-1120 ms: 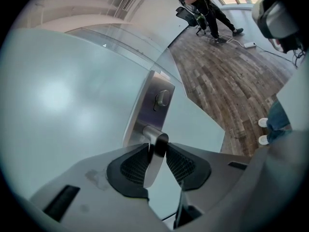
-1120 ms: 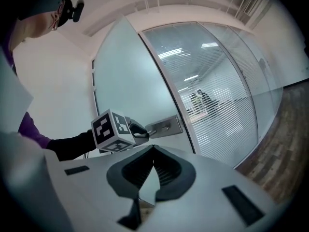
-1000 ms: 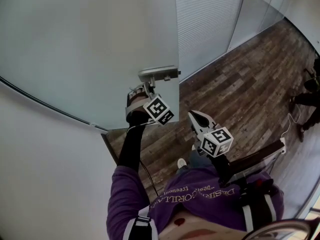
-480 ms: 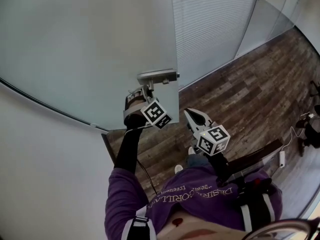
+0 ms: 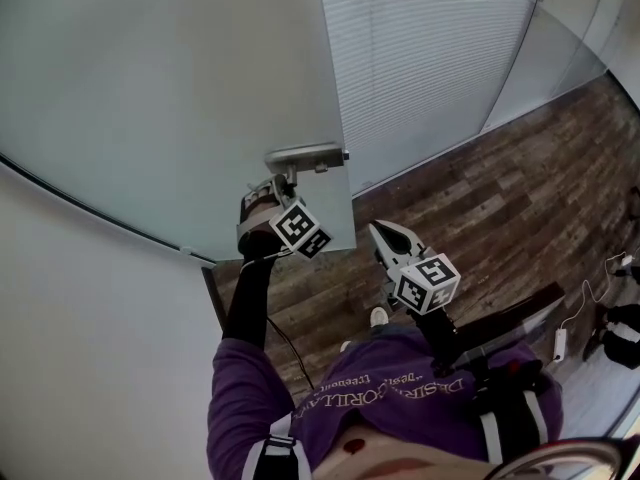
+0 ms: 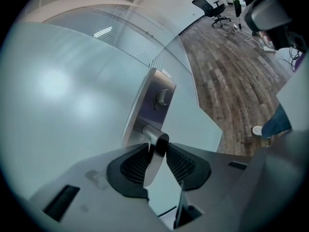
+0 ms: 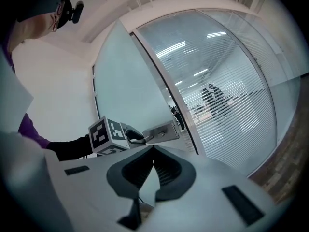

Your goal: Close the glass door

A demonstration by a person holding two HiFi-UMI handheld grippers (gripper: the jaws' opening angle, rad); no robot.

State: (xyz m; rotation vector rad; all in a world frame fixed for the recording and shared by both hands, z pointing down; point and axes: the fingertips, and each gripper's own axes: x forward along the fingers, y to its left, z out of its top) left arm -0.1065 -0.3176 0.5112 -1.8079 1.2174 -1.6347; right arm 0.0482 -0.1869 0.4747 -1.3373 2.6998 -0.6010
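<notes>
The frosted glass door [image 5: 180, 98] fills the upper left of the head view, and its free edge stands ahead of me. A metal lock plate [image 5: 305, 156] sits at that edge. My left gripper [image 5: 280, 190] is shut on the door's lever handle [image 6: 153, 164]; in the left gripper view both pads press on the lever below the plate [image 6: 155, 98]. My right gripper [image 5: 388, 236] hangs to the right of the door, away from it, its jaws shut with nothing between them. The right gripper view shows the left gripper's marker cube [image 7: 107, 134] at the plate [image 7: 161, 129].
A glass wall with blinds [image 5: 430, 58] runs to the right of the door. Dark wood floor [image 5: 500, 208] lies below it. A white wall [image 5: 90, 348] stands at the left. An office chair [image 6: 212, 8] is far down the room, and a power strip [image 5: 560, 343] lies at the right.
The door's edge and handle have shifted left in the head view, uncovering more of the blinds. My left gripper went with the handle, still shut on it, and the right gripper has barely shifted.
</notes>
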